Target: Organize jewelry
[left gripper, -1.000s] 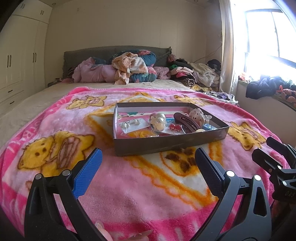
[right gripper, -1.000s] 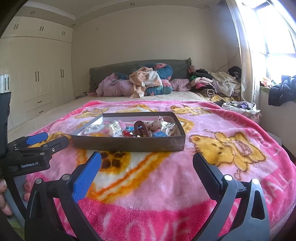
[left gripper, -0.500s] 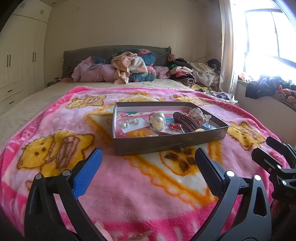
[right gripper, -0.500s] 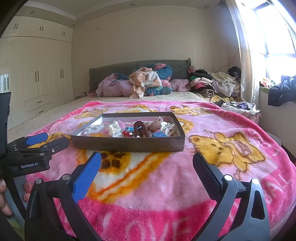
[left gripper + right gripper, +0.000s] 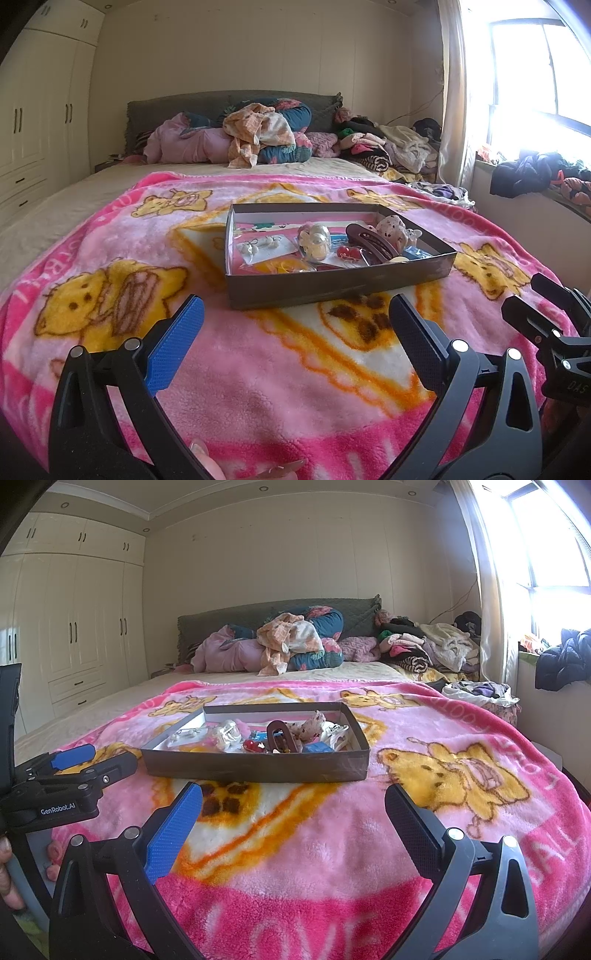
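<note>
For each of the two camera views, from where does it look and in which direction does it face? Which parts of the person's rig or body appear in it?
Left wrist: sits on the left gripper, open, facing the headboard over the tray; fingernails at the bottom edge, the right gripper at right.
Right wrist: sits on the right gripper, open, facing the same way; the left gripper at left.
Shared: tray, pink blanket.

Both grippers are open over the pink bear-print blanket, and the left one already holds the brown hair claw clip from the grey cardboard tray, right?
Not quite. The left gripper is open but empty; the left wrist view shows the brown hair claw clip lying in the grey cardboard tray. The right gripper is open too, over the pink bear-print blanket.
</note>
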`<state>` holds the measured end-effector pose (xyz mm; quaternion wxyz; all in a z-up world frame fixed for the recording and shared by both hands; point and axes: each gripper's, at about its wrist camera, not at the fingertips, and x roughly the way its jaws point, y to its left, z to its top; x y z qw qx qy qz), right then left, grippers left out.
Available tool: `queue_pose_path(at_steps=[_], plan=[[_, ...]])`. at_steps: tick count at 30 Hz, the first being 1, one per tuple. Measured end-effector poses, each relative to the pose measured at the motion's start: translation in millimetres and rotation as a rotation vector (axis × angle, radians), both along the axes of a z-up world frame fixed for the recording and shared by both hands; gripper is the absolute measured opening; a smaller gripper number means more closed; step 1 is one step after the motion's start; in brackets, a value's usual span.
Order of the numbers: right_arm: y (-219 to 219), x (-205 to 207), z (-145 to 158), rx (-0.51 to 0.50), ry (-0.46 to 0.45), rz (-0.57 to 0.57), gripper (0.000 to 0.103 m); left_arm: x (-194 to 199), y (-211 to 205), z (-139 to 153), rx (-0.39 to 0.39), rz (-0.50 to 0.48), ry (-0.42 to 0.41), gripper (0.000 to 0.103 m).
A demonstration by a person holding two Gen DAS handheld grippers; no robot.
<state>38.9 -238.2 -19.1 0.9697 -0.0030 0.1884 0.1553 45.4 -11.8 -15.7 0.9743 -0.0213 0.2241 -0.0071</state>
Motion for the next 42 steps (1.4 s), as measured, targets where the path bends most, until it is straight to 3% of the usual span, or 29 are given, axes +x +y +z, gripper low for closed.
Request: queue_pose_path(at_steps=[42], plan=[[-0.3, -0.1, 0.1, 0.001, 0.000, -0.002, 0.096, 1.3, -4.1, -0.2, -0.002, -0.003, 0.001, 0.092]])
